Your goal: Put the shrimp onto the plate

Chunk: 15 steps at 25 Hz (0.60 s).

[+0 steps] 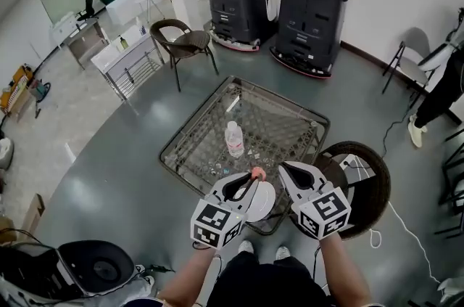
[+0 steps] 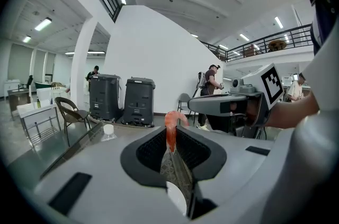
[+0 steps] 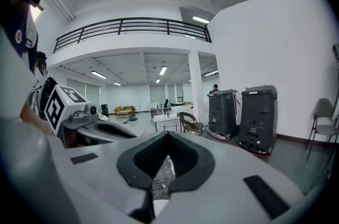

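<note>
The counter point(image 1: 275, 125) carries the plate point(image 1: 264, 204) at its 6 o'clock edge. My left gripper point(image 1: 250, 181) hovers just above it, fingers clamped on the upright shrimp point(image 1: 257, 173). My right gripper point(image 1: 287, 169), at 3 o'clock, has its fingers together on nothing.

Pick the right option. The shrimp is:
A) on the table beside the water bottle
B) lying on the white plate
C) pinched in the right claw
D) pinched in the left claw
D: the left gripper view shows the left claw shut on the orange shrimp, whose curled end sticks up past the tips.
</note>
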Motion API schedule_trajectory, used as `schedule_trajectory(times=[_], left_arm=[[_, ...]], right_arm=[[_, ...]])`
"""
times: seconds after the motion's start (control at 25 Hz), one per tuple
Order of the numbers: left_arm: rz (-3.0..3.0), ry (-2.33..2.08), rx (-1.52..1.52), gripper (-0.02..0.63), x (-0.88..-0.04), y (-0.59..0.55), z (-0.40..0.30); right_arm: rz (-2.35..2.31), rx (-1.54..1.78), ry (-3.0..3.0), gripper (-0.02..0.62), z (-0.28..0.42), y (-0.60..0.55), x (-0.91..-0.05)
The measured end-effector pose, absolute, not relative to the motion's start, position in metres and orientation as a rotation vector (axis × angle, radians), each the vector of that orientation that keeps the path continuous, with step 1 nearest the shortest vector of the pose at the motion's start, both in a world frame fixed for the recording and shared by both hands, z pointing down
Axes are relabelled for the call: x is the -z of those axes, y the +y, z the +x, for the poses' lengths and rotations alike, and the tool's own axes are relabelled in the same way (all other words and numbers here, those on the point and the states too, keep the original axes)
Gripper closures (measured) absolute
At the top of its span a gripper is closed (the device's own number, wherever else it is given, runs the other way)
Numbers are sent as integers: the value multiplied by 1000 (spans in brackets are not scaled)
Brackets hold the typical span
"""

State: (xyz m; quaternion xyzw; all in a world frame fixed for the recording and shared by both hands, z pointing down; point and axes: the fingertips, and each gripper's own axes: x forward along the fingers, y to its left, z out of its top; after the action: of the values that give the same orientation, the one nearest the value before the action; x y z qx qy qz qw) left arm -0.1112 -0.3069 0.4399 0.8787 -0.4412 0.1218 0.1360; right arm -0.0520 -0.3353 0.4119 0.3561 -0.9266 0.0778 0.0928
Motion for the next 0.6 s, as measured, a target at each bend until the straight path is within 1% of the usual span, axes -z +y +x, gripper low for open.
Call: schedule_trajectory(times=[0.16,0.6], left_arm=[[2536,-1205,-392,547,-467,-318,-108],[2463,-1065,-626,548,-581,-310,-104]], right_arm=[[1086,-278,-2678,589,-53,-339,-441],[1133,-439,-2519,589,-43,-331,-525]])
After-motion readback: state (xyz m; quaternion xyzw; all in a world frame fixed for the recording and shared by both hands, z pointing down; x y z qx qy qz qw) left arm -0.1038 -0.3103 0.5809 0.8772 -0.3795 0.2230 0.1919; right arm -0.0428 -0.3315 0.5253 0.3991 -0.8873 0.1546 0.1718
